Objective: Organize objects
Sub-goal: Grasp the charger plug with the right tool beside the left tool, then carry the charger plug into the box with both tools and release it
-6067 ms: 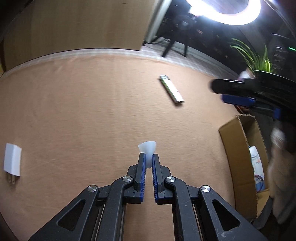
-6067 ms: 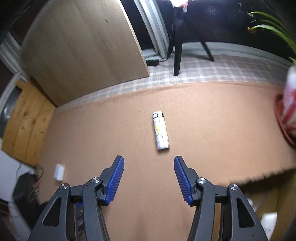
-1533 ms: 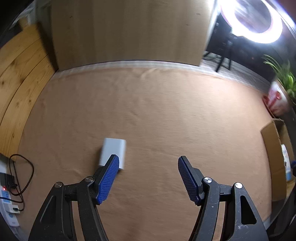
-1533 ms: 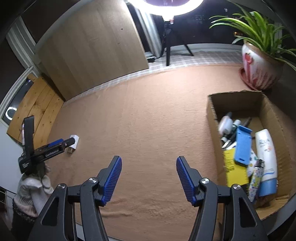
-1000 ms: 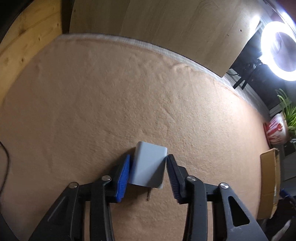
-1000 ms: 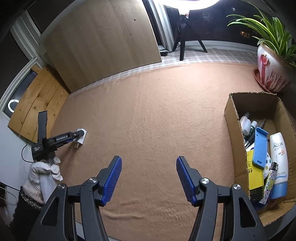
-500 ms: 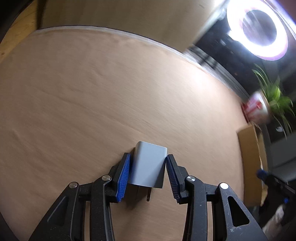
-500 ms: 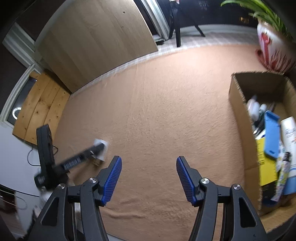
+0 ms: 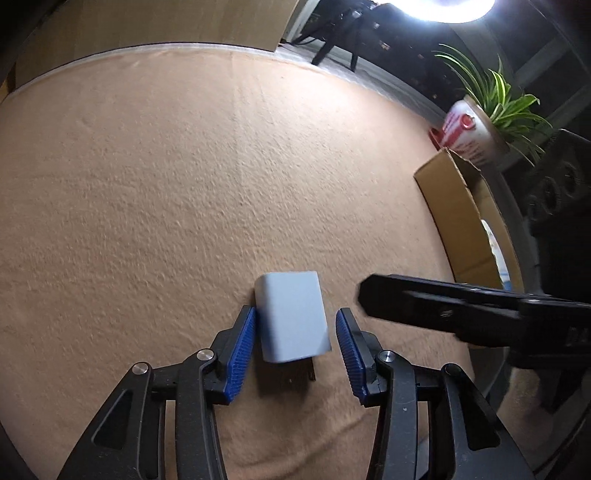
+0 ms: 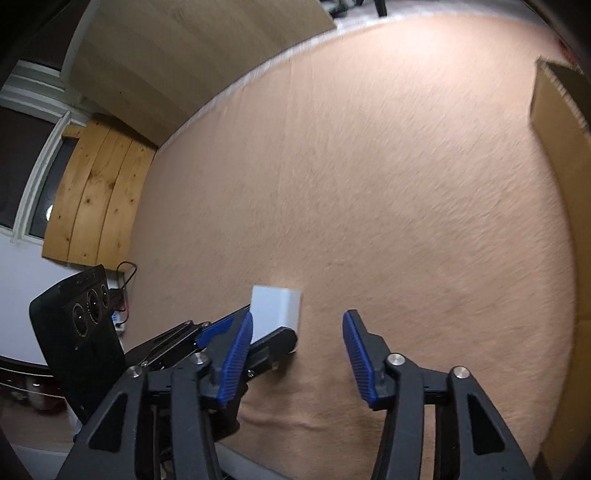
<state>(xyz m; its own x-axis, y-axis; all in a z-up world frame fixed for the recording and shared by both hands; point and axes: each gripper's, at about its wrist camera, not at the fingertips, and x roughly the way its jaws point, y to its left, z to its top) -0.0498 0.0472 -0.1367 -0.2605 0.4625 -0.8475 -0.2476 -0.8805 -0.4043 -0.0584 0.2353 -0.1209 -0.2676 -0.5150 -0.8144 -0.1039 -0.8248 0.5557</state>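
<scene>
Charger (image 9: 291, 315) sat between the left tool's (image 9: 295, 347) jaws, which were opening, one pad touching its side, the other clear of it, above the tan tabletop (image 9: 184, 184). Right tool (image 10: 297, 354), empty, was closing just beside it; box (image 9: 456, 218) stood well apart at the tabletop's edge

We see a tan carpet (image 9: 184, 192) across the floor, meeting a pale wood panel (image 10: 207, 40) at its far edge. A bright ring light (image 9: 448, 7) glares beside a dark tripod (image 9: 332, 40). A spider plant (image 9: 506, 99) sits in a red-and-white pot (image 9: 467, 134). Knotty pine boards (image 10: 98, 199) lean by a window (image 10: 40, 173), with a black cable (image 10: 125, 275) below them.
</scene>
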